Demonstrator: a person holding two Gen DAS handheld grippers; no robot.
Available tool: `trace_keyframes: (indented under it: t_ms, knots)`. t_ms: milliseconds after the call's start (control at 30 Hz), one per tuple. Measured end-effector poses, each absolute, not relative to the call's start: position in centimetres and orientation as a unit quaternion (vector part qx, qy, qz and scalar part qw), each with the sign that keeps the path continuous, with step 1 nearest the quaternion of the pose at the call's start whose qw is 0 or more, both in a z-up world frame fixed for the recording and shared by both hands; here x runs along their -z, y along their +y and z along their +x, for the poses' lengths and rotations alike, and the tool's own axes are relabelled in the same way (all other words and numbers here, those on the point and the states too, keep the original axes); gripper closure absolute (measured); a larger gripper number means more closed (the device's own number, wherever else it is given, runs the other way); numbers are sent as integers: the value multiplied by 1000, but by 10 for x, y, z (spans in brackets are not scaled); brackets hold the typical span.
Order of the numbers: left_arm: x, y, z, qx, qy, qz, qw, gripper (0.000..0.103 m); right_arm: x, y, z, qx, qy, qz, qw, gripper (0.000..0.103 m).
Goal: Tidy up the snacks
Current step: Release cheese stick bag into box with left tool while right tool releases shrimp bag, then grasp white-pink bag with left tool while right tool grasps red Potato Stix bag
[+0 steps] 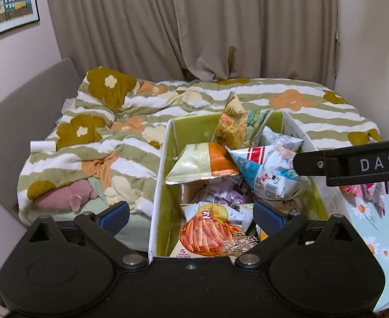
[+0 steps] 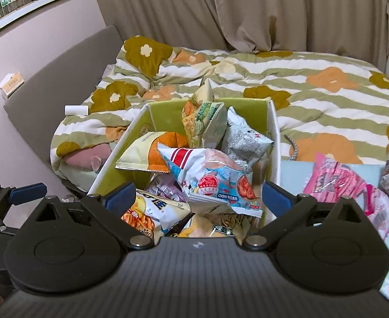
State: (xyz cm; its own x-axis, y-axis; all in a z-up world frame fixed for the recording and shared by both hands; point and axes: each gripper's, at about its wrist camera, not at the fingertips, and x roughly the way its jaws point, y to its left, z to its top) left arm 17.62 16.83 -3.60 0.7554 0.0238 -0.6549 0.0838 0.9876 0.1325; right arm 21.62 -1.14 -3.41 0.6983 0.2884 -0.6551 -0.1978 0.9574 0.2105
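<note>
the right gripper (image 2: 197, 198) and left gripper (image 1: 191, 213) hang wide open and empty over the box (image 2: 274, 137), whose heaped blue-and-white packet (image 2: 210, 177) may slide out if nudged.

We see an open cardboard box (image 2: 272, 143), white outside and green inside, heaped with snack packets. On top a blue-and-white bag (image 2: 213, 177) with a red stripe lies tilted, beside a cream-and-orange packet (image 2: 146, 156). A green-and-orange bag (image 2: 202, 122) stands upright at the back, next to a silver pouch (image 2: 244, 140). Pink packets (image 2: 345, 185), perhaps sweets, lie outside on the right.
</note>
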Motion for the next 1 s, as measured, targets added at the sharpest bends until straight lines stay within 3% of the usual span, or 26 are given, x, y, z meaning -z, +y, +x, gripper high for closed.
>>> trace_keyframes:
  t_ms: [433, 1000]
  knots:
    - [9, 130, 159, 100, 299, 85, 945, 2, 1, -69, 157, -35, 316, 78, 945, 0]
    - [22, -33, 176, 161, 322, 83, 929, 2, 20, -265, 156, 71, 322, 87, 940, 0]
